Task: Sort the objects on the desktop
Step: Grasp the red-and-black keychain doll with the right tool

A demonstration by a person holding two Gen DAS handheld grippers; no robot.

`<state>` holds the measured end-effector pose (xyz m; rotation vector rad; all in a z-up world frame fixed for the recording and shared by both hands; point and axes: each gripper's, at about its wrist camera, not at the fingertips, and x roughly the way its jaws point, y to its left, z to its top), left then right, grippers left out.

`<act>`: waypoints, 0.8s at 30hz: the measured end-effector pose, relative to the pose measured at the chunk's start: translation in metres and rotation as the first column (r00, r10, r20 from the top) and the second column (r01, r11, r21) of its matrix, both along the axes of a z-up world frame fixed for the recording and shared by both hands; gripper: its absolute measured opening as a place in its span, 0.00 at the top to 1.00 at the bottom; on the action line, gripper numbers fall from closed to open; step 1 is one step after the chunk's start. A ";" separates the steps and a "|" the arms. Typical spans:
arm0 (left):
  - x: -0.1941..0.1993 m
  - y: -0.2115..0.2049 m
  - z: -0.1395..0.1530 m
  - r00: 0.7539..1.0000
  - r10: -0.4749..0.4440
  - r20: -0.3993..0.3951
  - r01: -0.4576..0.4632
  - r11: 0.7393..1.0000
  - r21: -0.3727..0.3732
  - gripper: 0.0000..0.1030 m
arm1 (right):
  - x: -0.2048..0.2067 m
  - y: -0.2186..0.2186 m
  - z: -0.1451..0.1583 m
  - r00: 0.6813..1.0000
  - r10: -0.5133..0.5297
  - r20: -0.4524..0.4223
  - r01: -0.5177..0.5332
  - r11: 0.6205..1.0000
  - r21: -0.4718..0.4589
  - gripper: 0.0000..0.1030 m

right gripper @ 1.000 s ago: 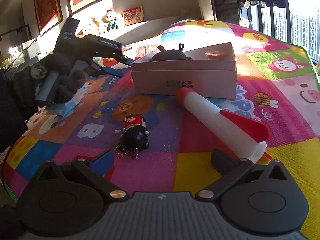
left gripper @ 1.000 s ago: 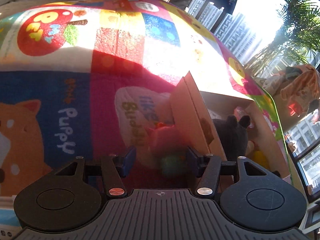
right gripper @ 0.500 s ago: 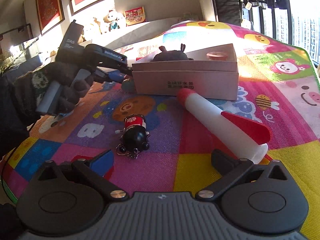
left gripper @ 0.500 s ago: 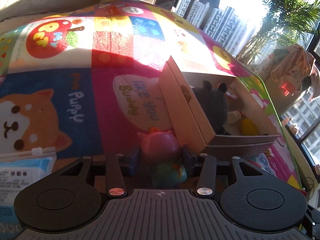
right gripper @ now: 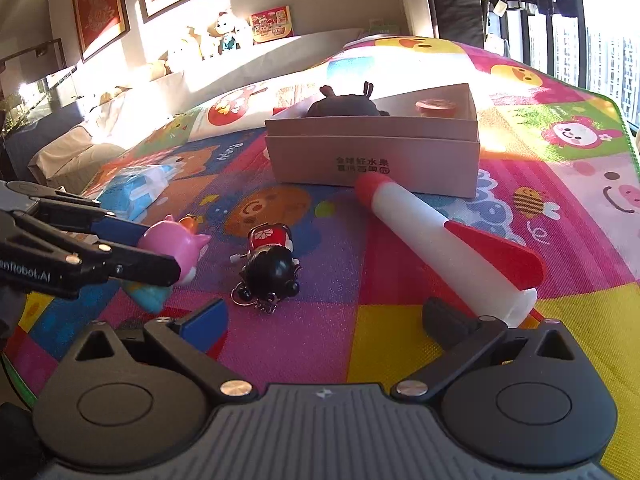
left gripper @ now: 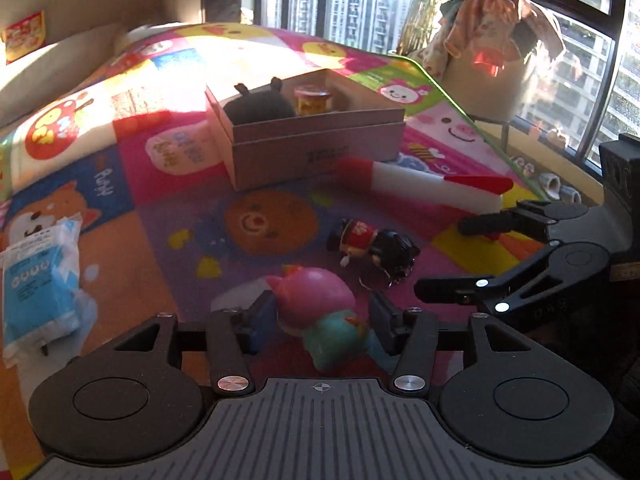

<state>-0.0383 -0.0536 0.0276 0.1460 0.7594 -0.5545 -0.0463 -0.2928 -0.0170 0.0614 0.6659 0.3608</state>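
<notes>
A pink-and-teal squishy toy [left gripper: 316, 312] [right gripper: 172, 244] sits between the fingers of my left gripper [left gripper: 320, 320] [right gripper: 160, 252], low over the play mat. Its jaws are opening, and a small gap shows beside the right pad. A black-haired doll keychain in red [left gripper: 376, 248] [right gripper: 272, 256] lies just beyond it. A white-and-red toy rocket [left gripper: 420, 186] [right gripper: 440, 236] lies in front of the cardboard box [left gripper: 316, 152] [right gripper: 372, 152]. My right gripper [right gripper: 328, 320] [left gripper: 448, 260] stands wide open and empty by the rocket's tail.
Inside the box are a black plush [left gripper: 260, 106] [right gripper: 340, 106] and a small jar [left gripper: 312, 100] [right gripper: 436, 108]. A blue tissue pack [left gripper: 36, 280] [right gripper: 136, 188] lies at the mat's left. The mat's edge runs along the window side, with a cloth-covered basket [left gripper: 496, 60] beyond.
My left gripper swung away from the box's left side to the near mat by the doll, bringing the pink toy, and its jaws squeezed, then widened. The right gripper stayed still.
</notes>
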 end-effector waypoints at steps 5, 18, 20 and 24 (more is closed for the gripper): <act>-0.018 0.003 -0.006 1.000 0.026 0.002 -0.026 1.000 0.010 0.24 | 0.000 0.003 -0.001 1.000 0.010 0.006 -0.010 0.999 -0.030 0.00; -0.029 0.049 -0.002 0.938 0.305 0.168 -0.331 0.930 0.162 0.10 | -0.001 0.009 -0.001 1.000 0.011 0.012 -0.010 0.997 -0.079 0.00; -0.030 0.058 0.001 0.933 0.335 0.129 -0.349 0.931 0.109 0.10 | -0.001 0.009 -0.001 1.000 0.010 0.012 -0.009 0.997 -0.083 0.00; -0.037 0.059 0.008 0.967 0.250 -0.044 -0.253 0.961 -0.109 0.08 | -0.001 0.009 -0.001 1.000 0.008 0.013 -0.007 0.997 -0.082 0.00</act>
